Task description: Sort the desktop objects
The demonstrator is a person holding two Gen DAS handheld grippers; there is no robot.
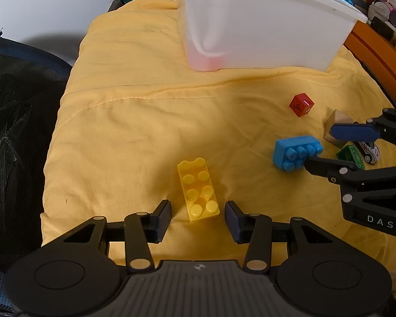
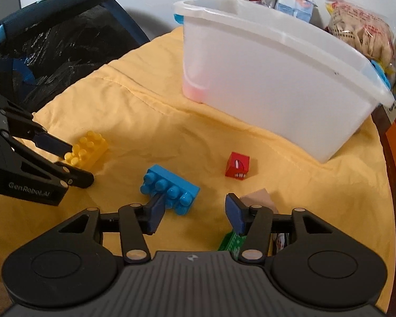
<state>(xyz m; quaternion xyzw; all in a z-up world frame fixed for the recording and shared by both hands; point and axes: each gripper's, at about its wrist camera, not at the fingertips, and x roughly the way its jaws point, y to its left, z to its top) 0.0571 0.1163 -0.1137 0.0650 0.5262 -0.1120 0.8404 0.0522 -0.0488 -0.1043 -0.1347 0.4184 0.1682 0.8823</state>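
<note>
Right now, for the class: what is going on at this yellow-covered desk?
A person holds two grippers over toys to be sorted. The left gripper is open, its jaws either side of the yellow brick, not pressing it. The right gripper is open beside the blue brick, holding nothing. A red cube lies loose on the yellow cloth, and the white bin waits behind.
</note>
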